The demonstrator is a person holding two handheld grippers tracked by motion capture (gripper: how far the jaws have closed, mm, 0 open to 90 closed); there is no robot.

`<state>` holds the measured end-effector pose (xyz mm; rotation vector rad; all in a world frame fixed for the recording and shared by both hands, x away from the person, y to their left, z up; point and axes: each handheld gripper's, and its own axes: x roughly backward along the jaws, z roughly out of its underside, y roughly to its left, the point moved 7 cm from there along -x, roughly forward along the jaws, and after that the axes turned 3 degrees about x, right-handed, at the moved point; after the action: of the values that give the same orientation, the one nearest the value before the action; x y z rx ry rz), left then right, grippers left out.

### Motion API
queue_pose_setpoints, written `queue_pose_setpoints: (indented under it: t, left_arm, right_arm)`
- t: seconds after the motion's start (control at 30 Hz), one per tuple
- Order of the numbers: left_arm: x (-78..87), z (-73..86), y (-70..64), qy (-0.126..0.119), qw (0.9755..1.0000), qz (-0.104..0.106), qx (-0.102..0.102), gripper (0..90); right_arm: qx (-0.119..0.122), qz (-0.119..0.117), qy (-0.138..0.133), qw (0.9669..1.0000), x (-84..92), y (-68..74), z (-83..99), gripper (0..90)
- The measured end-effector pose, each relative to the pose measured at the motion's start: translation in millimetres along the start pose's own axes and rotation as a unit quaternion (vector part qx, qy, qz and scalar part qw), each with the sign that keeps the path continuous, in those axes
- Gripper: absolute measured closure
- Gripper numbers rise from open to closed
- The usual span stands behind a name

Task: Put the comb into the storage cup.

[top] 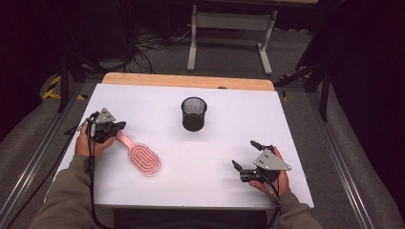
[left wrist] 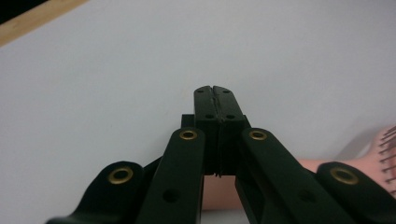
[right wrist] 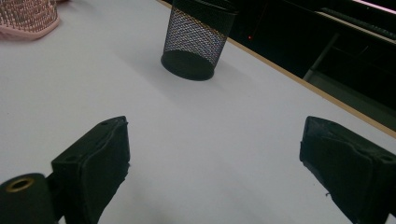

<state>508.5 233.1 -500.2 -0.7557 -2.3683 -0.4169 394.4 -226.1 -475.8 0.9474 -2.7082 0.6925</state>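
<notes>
Pink hairbrush [top: 142, 156] lies flat on the white table [top: 229, 157], left-front area, bristles up, handle pointing back-left toward the left gripper [top: 117, 128]. That gripper sits right at the handle end; in the left gripper view its jaws are clenched tight w/ no gap, handle [left wrist: 219, 191] passing beneath them, so whether it's actually pinched I can't tell. Right gripper [top: 244, 153] rests near the front-right corner, jaws spread wide, nothing btwn them. Black mesh pen cup [top: 194, 114] stands upright mid-table, well apart from both.
</notes>
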Motion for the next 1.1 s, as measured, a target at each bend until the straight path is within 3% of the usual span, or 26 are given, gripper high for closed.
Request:
queue_pose_setpoints:
  t: [0.27, 0.5, 0.67, 1.1]
  left_arm:
    - [-7.6, 7.7, 4.6, 0.023, 0.9996, -0.009, 0.015, 89.6]
    - [-9.5, 7.0, 1.6, 0.042, 0.999, -0.015, -0.001, 89.7]
    - [-17.3, 7.9, -1.4, 0.081, 0.996, -0.029, -0.023, 89.7]
    - [-10.6, 19.1, 6.7, 0.088, 0.996, -0.011, 0.015, 89.7]
  right_arm:
    - [0.001, -0.001, 0.004, 1.0, -1.2, 0.5, 1.3, 9.2]
    - [0.001, -0.002, 0.009, 1.0, -2.0, 0.7, 2.6, 9.2]
    - [0.001, -0.005, 0.013, 0.9999, -3.4, 1.9, 3.9, 9.2]
    - [0.001, -0.007, 0.019, 0.9998, -4.3, 1.1, 6.5, 9.2]
